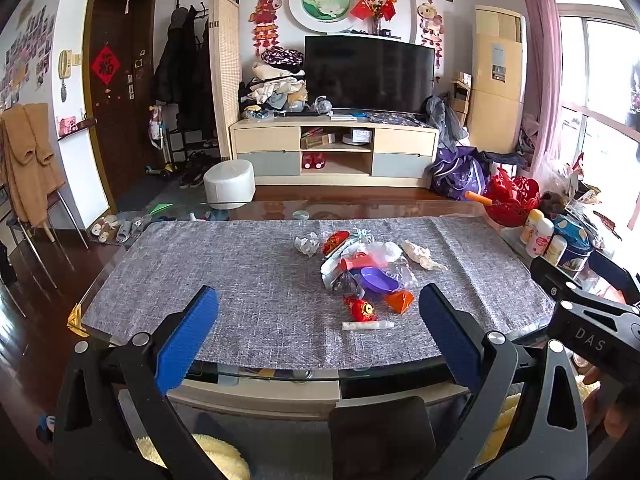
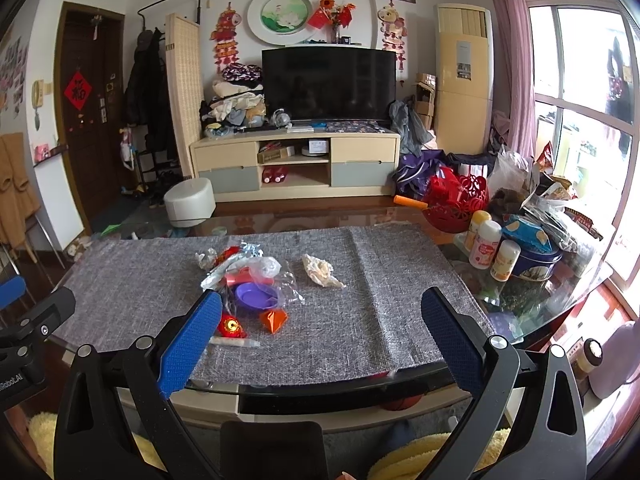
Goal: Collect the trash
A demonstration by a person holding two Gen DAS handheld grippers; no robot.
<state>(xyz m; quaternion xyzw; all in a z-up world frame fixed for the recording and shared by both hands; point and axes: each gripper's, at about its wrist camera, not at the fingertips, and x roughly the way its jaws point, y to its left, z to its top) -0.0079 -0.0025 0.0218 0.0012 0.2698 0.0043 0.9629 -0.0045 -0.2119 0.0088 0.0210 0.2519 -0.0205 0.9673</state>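
Judging by the layout, nothing collected yet: all the trash sits loose on the grey mat [image 1: 240, 280], no bin or bag for it in view. Left gripper [image 1: 320, 332] is spread wide and empty, hovering at the mat's near edge; right gripper [image 2: 320, 334] likewise wide open, holding nothing, just beside it.

Landmark is the purple dish [image 1: 378, 279] mid-mat. Around it:
- crumpled foil wrapper [image 1: 334, 270], touching its left side
- clear plastic bag [image 1: 382, 252], just behind
- crumpled tissue [image 1: 420, 256], right of it, apart
- white paper wad [image 1: 307, 245], behind-left
- red ornament [image 1: 362, 309] and orange piece [image 1: 400, 301], just in front
- white tube [image 1: 368, 325], nearest the grippers

Everything is left to do. Bottles [image 2: 486, 250] and blue tin [image 2: 534, 260] stand well right of the dish, off the mat, probably not trash. Approach path looks unobstructed; the tangled pile may lift as a clump.
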